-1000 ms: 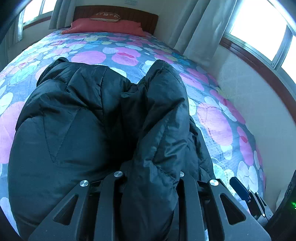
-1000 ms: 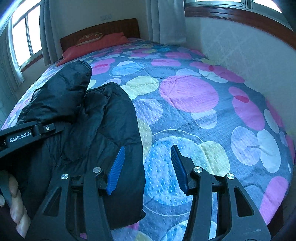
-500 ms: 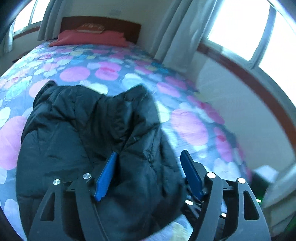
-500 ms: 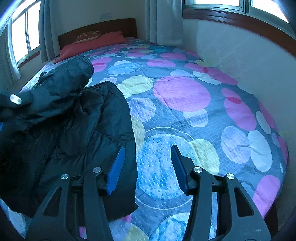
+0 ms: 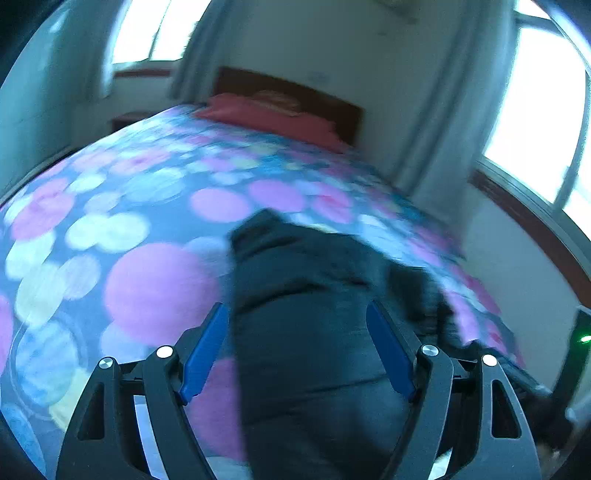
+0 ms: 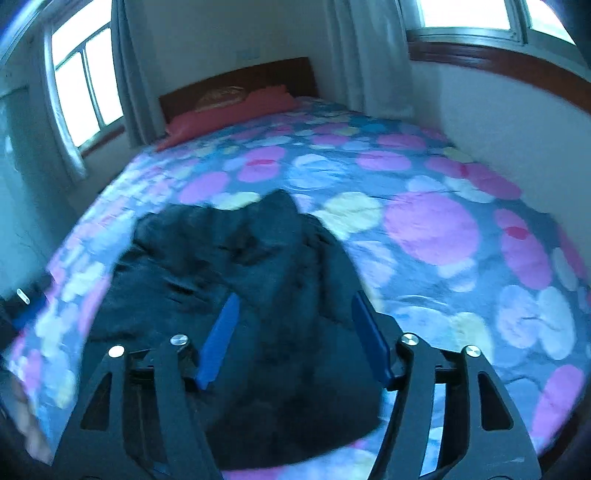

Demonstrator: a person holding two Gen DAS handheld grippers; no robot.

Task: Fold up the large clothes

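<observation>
Black puffy quilted jacket [image 6: 258,295] lay on the bed's quilted cover with pink, blue and pale-yellow circles [image 6: 424,221], bunched in a rumpled heap at the near end of the bed, toward the 6 o'clock edge of both views. Both pictures were motion-blurred, so seams and folds were hard to read.

Left gripper [image 5: 297,350], black frame with blue pads: jaws were spread wide and opening. Jacket fabric showed between the fingers in the left wrist view, but it lay below them on the bed; pads did not press on it. The jacket ran from 6 o'clock up to the frame centre, its far tip pointing at 12 o'clock.

Right gripper [image 6: 293,339], same build: jaws were apart and opening, nothing pinched. The jacket was seen between and beyond its fingers, spreading toward 9 o'clock; bare cover filled the 3 o'clock side.

Red pillow [image 6: 229,114] sat against the dark wooden headboard [image 6: 240,83] at 12 o'clock in the right wrist view. Grey curtains [image 6: 362,55] hung by bright windows [image 6: 465,13] at 1 o'clock, another window at 10 o'clock. At the 8 o'clock edge of the right wrist view there was a blurred part of a black device with blue on it [image 6: 22,306]; could not tell more. A blurred bit of a hand [image 6: 26,421] showed at 8 o'clock, low.
</observation>
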